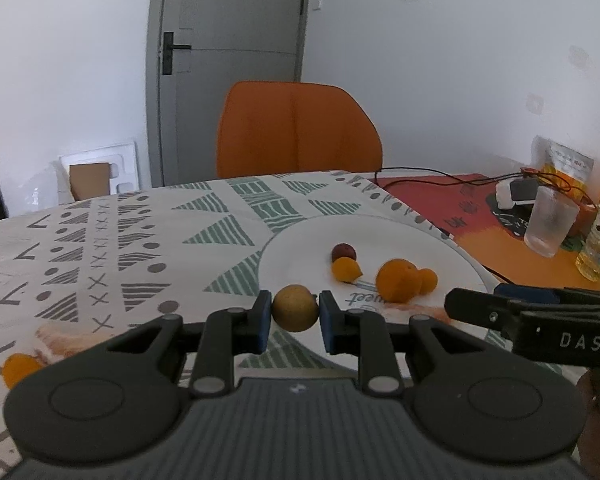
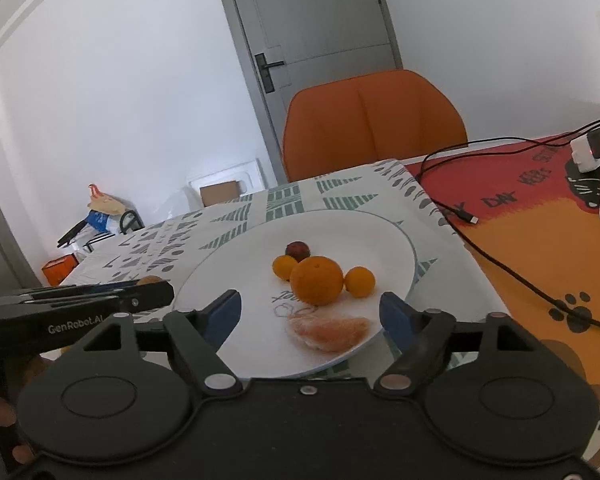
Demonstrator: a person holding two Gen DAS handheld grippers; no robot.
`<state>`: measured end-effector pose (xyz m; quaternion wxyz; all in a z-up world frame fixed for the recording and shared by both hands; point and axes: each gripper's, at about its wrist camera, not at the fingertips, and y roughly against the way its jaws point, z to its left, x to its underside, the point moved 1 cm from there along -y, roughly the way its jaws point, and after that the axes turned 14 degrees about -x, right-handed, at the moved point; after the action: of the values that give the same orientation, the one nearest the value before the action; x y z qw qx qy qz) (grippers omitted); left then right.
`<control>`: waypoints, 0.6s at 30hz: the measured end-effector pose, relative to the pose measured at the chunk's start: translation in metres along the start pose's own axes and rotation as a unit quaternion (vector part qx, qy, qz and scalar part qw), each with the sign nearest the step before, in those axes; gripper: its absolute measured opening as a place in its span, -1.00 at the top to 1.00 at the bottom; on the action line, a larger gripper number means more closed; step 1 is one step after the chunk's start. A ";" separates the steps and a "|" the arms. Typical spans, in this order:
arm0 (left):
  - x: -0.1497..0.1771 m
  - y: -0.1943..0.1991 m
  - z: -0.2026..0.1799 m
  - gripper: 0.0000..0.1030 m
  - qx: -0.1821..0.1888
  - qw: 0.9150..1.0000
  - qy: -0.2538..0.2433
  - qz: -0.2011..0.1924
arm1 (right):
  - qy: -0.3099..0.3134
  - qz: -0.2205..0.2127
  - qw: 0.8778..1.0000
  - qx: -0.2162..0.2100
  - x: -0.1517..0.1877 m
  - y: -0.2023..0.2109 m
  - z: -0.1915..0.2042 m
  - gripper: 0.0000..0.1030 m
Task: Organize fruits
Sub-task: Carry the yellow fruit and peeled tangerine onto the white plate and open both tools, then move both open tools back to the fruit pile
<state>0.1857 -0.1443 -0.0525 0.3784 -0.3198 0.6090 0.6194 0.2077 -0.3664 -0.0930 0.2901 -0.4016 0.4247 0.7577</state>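
Left tongs, clenched on one round yellow-brown fruit, held at the near left rim of the round white plate. Right tongs, released, blue pads spread wide over the plate's near part, nothing between them. On the plate, counted: one large orange at centre; two small orange citrus fruits, one to its left and one to its right; one dark red round fruit on the far side; one peeled pale pink citrus segment nearest the viewer. Off the plate, one further small orange fruit lies at the near left on the patterned cloth covering the surface. One orange chair stands beyond.
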 end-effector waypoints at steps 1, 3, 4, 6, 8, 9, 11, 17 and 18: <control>0.000 -0.001 -0.002 0.53 0.002 1.000 -0.003 0.000 | -0.002 0.001 1.000 0.000 0.000 -0.001 -0.001 -0.48; -0.002 -0.003 -0.005 0.53 0.007 1.000 -0.005 0.001 | -0.002 0.003 1.000 0.000 0.001 -0.002 -0.001 -0.48; -0.002 -0.003 -0.006 0.53 0.008 1.000 -0.004 0.000 | -0.001 0.004 1.000 0.000 0.001 -0.002 0.000 -0.48; -0.003 -0.002 -0.007 0.47 0.004 1.000 -0.001 -0.004 | -0.001 0.005 1.000 -0.001 0.002 -0.003 0.000 -0.48; -0.004 -0.001 -0.006 0.45 0.002 1.000 -0.001 -0.004 | -0.001 0.006 1.000 -0.001 0.002 -0.003 0.001 -0.49; -0.004 -0.001 -0.006 0.43 0.003 1.000 0.000 -0.002 | 0.000 0.007 1.000 0.000 0.002 -0.003 0.001 -0.50; -0.003 0.000 -0.002 0.35 -0.002 1.000 0.002 0.001 | 0.001 0.007 1.000 -0.002 0.003 -0.003 0.003 -0.50; 0.001 0.004 0.013 -0.15 -0.026 1.000 0.010 0.005 | 0.003 0.008 1.000 -0.001 0.003 -0.005 0.007 -0.56; 0.002 0.005 0.016 -0.23 -0.032 0.999 0.011 0.005 | 0.003 0.009 1.000 -0.002 0.003 -0.006 0.009 -0.56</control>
<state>0.1817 -0.1281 -0.0509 0.3586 -0.3354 0.5947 0.6366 0.2076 -0.3556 -0.0950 0.2812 -0.4011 0.4276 0.7598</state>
